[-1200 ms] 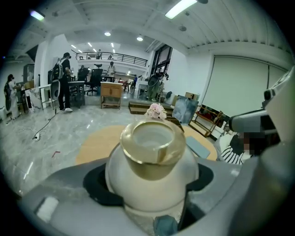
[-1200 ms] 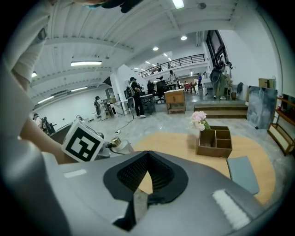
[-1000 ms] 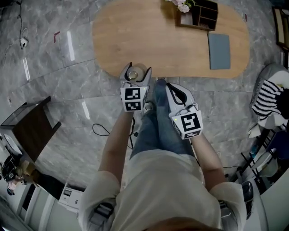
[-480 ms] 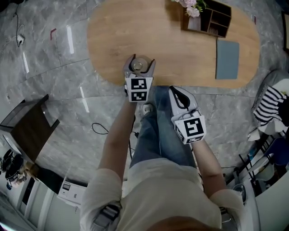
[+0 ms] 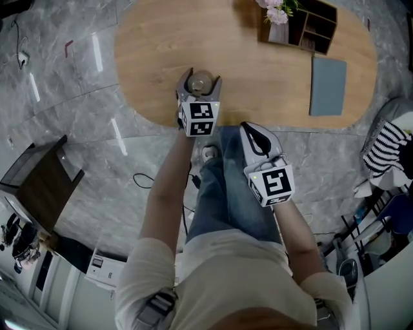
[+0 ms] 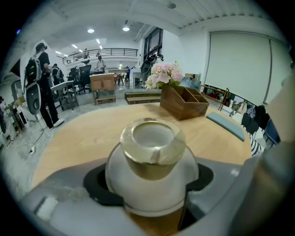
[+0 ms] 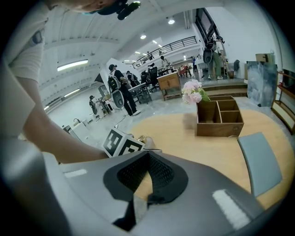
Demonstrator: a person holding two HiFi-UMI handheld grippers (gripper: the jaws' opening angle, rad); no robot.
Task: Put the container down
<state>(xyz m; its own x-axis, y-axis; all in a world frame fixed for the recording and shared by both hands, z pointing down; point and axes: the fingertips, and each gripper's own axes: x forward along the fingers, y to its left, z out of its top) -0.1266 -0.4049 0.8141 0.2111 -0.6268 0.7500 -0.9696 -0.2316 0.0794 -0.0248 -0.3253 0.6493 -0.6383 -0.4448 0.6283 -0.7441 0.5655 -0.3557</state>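
Table (image 5: pixel 139 58): an oval wooden top is lying across the far half of the scene. Its near edge is now sitting behind the left gripper's fingertips, where a second ago it lay level with them.
Left gripper (image 5: pixel 202 77): it is travelling farther in over the wood and sinking toward it. Its two fingers are clamping the belly of the container from either side.
Container (image 6: pixel 152 177): a white, round-bodied jar with a translucent yellowish neck is riding upright between the jaws, over the near, left-of-centre part of the table. No view is showing whether its base is touching the wood.
Meaning for the task: the carry is judged to be ending. A short lowering and a release are probably all that is remaining.
Right gripper (image 5: pixel 252 129): it is hanging over the person's jeans on the near side of the table edge. Its fingers are closed on each other with nothing between them, and it is taking no part in the placing.
Wooden organiser (image 5: pixel 308 26): it is standing at the far right beside pink flowers (image 5: pixel 277 11), well apart from the container.
Grey pad (image 5: pixel 328 85): it is lying flat at the right, also well clear of the landing spot.
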